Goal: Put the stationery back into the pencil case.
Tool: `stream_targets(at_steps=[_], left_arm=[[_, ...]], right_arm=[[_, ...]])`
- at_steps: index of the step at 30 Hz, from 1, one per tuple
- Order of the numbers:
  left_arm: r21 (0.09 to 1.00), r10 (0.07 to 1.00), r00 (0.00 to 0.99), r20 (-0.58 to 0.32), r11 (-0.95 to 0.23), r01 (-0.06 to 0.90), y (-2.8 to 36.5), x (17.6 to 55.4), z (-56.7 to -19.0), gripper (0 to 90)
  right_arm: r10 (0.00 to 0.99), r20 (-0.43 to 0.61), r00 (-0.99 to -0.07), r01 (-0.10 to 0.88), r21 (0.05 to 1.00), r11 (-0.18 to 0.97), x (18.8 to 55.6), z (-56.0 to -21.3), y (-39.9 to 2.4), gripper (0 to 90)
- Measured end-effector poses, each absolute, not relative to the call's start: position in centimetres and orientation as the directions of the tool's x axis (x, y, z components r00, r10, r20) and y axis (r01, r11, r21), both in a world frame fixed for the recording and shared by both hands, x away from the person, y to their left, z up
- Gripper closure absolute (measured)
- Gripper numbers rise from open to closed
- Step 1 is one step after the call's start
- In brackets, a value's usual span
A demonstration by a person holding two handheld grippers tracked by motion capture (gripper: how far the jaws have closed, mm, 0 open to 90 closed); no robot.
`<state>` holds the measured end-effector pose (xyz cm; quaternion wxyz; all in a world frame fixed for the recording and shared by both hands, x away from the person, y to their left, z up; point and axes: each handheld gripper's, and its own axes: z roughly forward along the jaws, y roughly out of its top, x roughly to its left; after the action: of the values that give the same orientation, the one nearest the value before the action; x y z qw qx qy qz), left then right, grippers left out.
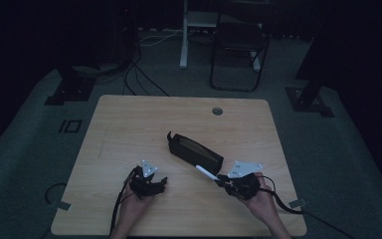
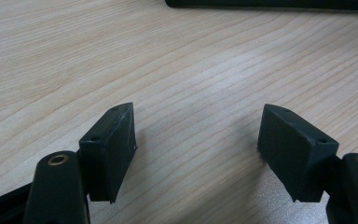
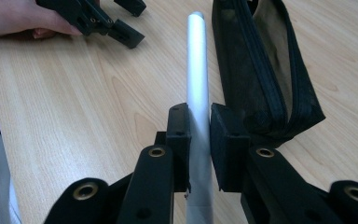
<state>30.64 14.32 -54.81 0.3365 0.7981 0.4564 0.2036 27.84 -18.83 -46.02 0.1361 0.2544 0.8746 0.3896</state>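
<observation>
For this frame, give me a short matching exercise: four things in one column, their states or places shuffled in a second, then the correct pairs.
Things:
1. left gripper
2. right gripper
3. pen
4. pencil case

States or places:
A. unzipped, lying near the middle of the table
B. clamped between two jaws, its tip pointing toward the case
C. jaws apart, nothing between them, over bare wood
D. jaws closed on a slim silver-white barrel

Pairs: 1-C, 2-D, 3-B, 4-A
</observation>
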Motion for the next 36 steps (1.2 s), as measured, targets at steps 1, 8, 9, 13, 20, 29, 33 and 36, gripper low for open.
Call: stream_targets(at_steps=[1, 8, 9, 13, 20, 29, 33, 36], left_arm=[[0.723, 0.866, 0.5, 0.018, -0.357, 0.592, 14.3, 30.6, -54.8, 28.4], [0.723, 0.865, 0.501, 0.018, -0.357, 0.592, 14.3, 30.6, -54.8, 28.3], [0.723, 0.865, 0.501, 0.018, -0.357, 0.592, 14.3, 30.6, -54.8, 28.3], [0.723, 0.866, 0.501, 0.018, -0.357, 0.592, 14.3, 30.6, -54.8, 28.3], [0.723, 0.865, 0.501, 0.018, -0.357, 0.592, 14.3, 30.6, -54.8, 28.3], [0.723, 0.866, 0.5, 0.018, -0.357, 0.592, 14.3, 30.6, -54.8, 28.3], [0.723, 0.866, 0.501, 0.017, -0.357, 0.592, 14.3, 30.6, -54.8, 28.3], [0.723, 0.866, 0.501, 0.018, -0.357, 0.592, 14.3, 30.6, -54.8, 28.3]], right_arm=[[0.55, -0.04, -0.834, 0.338, 0.751, 0.567, 27.9, -45.9, -18.8, 78.6], [0.555, -0.037, -0.831, 0.339, 0.758, 0.558, 28.0, -45.4, -19.1, 78.6], [0.555, -0.037, -0.831, 0.339, 0.758, 0.558, 28.0, -45.4, -19.1, 78.6], [0.557, -0.034, -0.83, 0.339, 0.763, 0.551, 28.1, -45.0, -19.3, 78.6], [0.562, -0.035, -0.827, 0.337, 0.769, 0.543, 28.3, -44.4, -19.5, 78.6], [0.565, -0.043, -0.824, 0.328, 0.776, 0.538, 28.5, -43.7, -19.6, 78.6], [0.568, -0.04, -0.822, 0.329, 0.78, 0.532, 28.6, -43.5, -19.8, 78.6], [0.57, -0.038, -0.82, 0.33, 0.782, 0.528, 28.7, -43.3, -20.0, 78.6]])
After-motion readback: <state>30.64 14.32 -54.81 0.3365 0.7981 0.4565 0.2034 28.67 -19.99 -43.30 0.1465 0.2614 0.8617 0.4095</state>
